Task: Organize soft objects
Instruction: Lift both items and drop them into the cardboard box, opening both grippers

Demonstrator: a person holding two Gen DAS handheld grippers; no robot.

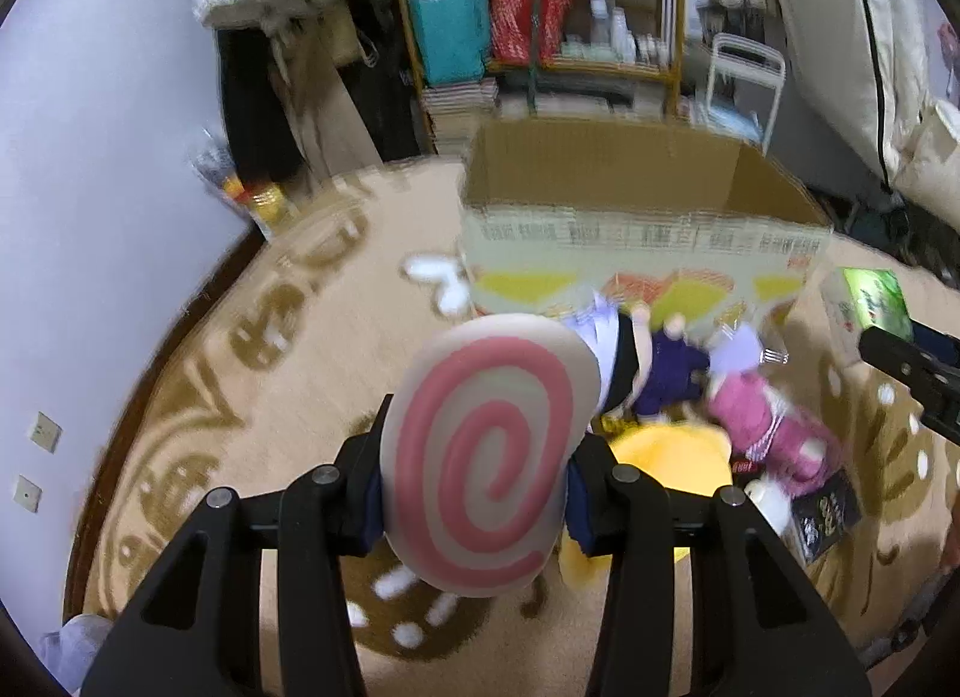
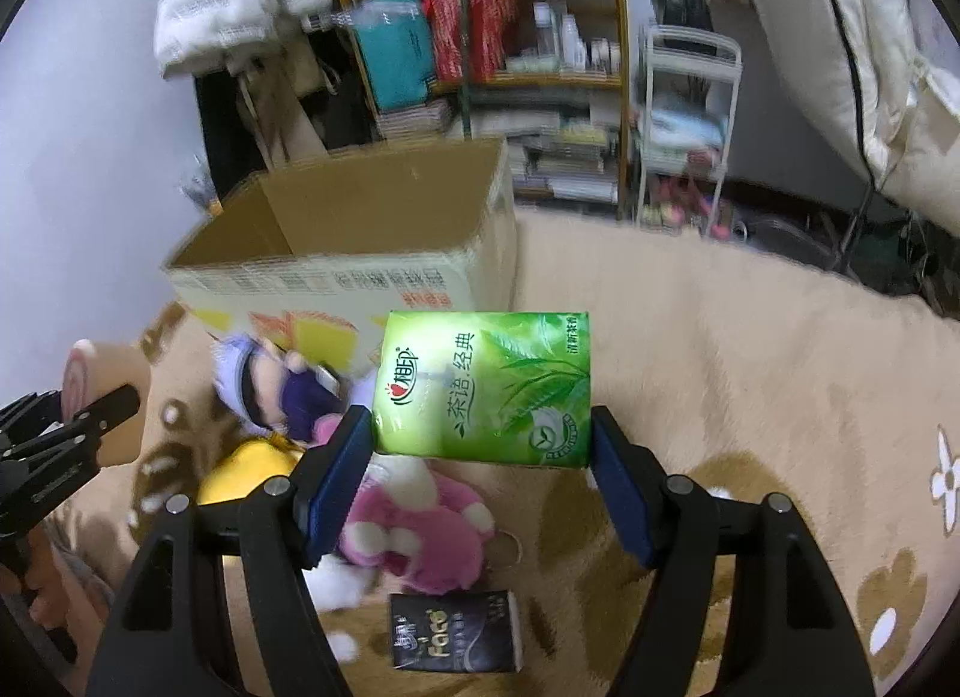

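Observation:
My left gripper is shut on a round plush cushion with a pink spiral, held above the carpet. My right gripper is shut on a green tissue pack, also held up; the pack shows at the right edge of the left wrist view. An open cardboard box stands on the carpet ahead; it also shows in the right wrist view. On the carpet lie a purple doll, a pink plush, a yellow plush and a black tissue pack.
A beige patterned carpet covers the floor. Behind the box stand a wooden shelf full of goods and a white rack. A white wall is at left. Bedding hangs at right.

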